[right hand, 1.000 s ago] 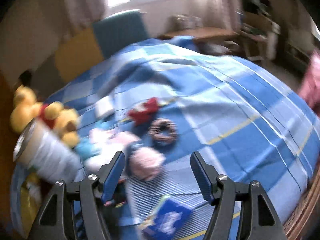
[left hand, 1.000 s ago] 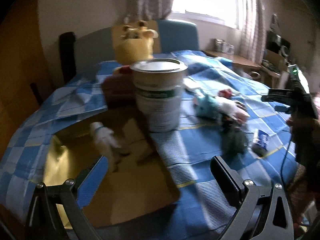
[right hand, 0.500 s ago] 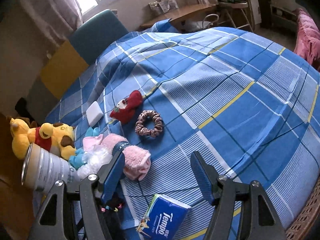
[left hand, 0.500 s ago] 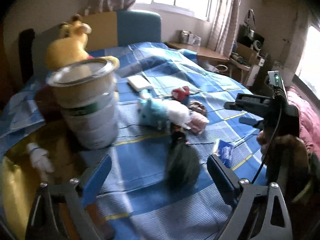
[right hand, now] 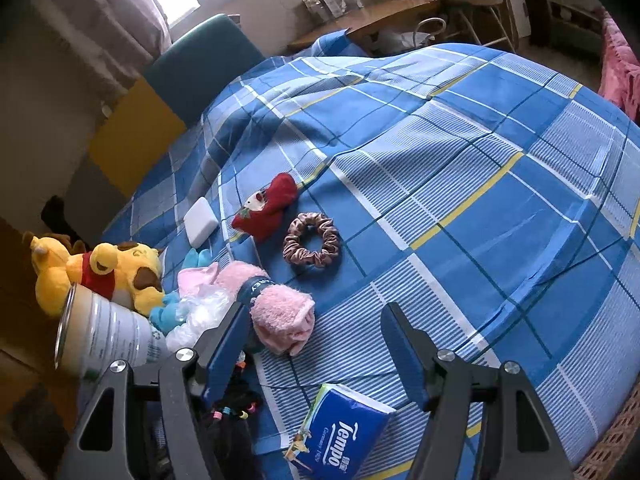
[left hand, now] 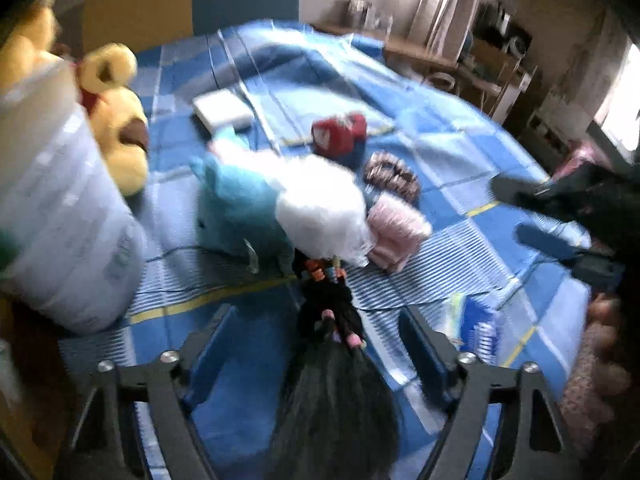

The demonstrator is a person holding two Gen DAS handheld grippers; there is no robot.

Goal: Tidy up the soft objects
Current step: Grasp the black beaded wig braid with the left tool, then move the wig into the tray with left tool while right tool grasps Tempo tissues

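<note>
A black tuft of hair with coloured beads (left hand: 332, 380) lies on the blue checked bedspread (right hand: 460, 184). My left gripper (left hand: 316, 344) straddles it, jaws closing, pads still clear of the hair. Beyond it lie a blue plush (left hand: 236, 208), a white plastic bag (left hand: 320, 208), a rolled pink towel (right hand: 280, 312), a brown scrunchie (right hand: 312, 240), a red sock (right hand: 266, 208) and a yellow plush bear (right hand: 100, 268). My right gripper (right hand: 316, 344) hovers open beside the towel, holding nothing. It also shows at the right of the left wrist view (left hand: 528, 216).
A large tin can (right hand: 104, 336) stands at the left by the bear. A blue tissue pack (right hand: 344, 436) lies near the bed's front edge. A white block (right hand: 201, 220) sits behind the plush. A blue and yellow headboard (right hand: 160, 92) and a desk (right hand: 360, 20) lie beyond.
My left gripper swung right and down, from the cardboard box and can to over the black tuft, and its jaws narrowed. The right gripper has hardly shifted.
</note>
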